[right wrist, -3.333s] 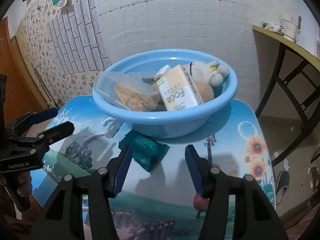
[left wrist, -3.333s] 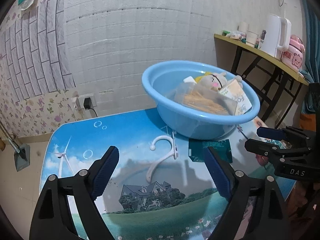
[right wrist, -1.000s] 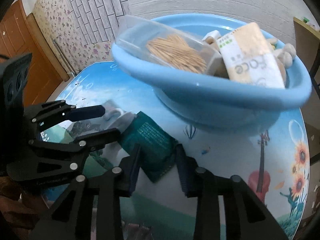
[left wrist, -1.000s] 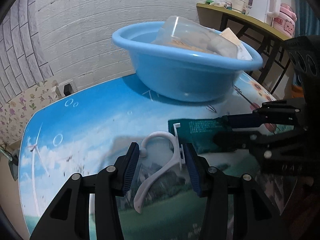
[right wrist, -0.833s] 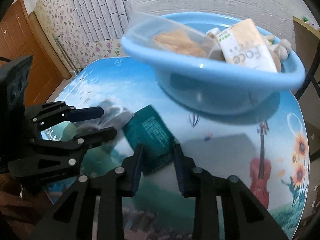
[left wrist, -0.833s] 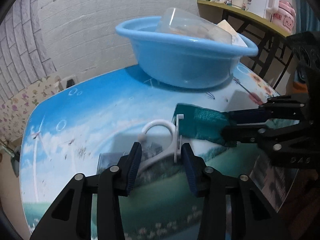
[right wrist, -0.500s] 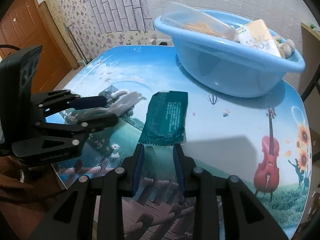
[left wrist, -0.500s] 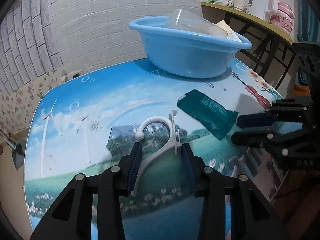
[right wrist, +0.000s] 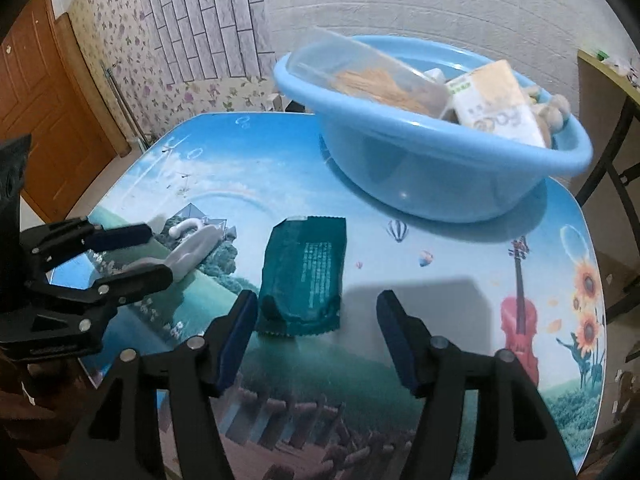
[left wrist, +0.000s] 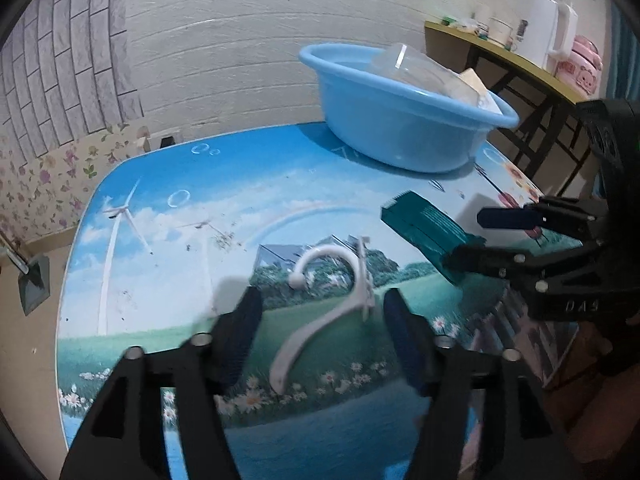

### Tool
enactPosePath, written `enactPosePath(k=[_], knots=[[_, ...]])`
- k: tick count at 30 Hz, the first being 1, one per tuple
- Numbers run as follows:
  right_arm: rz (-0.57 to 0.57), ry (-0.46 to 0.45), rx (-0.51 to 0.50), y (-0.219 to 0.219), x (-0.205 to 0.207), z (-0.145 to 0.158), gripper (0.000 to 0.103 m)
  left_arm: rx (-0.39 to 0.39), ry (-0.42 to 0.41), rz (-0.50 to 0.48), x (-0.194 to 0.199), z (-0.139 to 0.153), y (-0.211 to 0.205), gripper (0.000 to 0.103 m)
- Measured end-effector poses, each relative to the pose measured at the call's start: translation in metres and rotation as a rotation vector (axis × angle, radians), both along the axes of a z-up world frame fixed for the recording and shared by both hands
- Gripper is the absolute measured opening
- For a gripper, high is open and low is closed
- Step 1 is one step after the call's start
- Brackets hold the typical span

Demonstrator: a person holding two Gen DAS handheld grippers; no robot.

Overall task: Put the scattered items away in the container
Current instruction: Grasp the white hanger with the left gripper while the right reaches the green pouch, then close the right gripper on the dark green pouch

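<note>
The left tongs (left wrist: 322, 318) have just been opening and stand apart; the white hanger (left wrist: 334, 300) lies on the surface (left wrist: 192, 208) between their pads, untouched; the right tongs (right wrist: 316, 326) have likewise just been opening and stand apart, the green packet (right wrist: 304, 276) lying flat just ahead between them; the blue basin (right wrist: 432, 172), already holding several items, sits beyond both.

A table (left wrist: 168, 216) with a bright picture of sky, windmills and a house fills the middle. At two o'clock in the left view, a side shelf (left wrist: 516, 64) holds a white kettle (left wrist: 554, 36) and a pink pot (left wrist: 582, 72). In the right view, a brown door (right wrist: 44, 92) stands at nine o'clock.
</note>
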State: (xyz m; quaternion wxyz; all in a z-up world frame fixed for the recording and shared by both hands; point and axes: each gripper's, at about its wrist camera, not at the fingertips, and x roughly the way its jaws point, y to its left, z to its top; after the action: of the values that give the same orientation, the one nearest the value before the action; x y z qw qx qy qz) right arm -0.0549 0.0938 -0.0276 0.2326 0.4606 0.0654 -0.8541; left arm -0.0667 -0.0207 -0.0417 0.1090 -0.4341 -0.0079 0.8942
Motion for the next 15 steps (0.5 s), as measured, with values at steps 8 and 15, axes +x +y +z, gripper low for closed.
enactPosePath(k=[8, 15], knots=[[0.005, -0.006, 0.023, -0.013, -0.01, -0.008, 0.062, -0.015, -0.016, -0.013, -0.016, -0.006, 0.002, 0.077], [0.023, 0.01, 0.052, -0.017, -0.012, -0.008, 0.062, -0.053, -0.021, -0.037, -0.024, -0.012, 0.01, 0.078]])
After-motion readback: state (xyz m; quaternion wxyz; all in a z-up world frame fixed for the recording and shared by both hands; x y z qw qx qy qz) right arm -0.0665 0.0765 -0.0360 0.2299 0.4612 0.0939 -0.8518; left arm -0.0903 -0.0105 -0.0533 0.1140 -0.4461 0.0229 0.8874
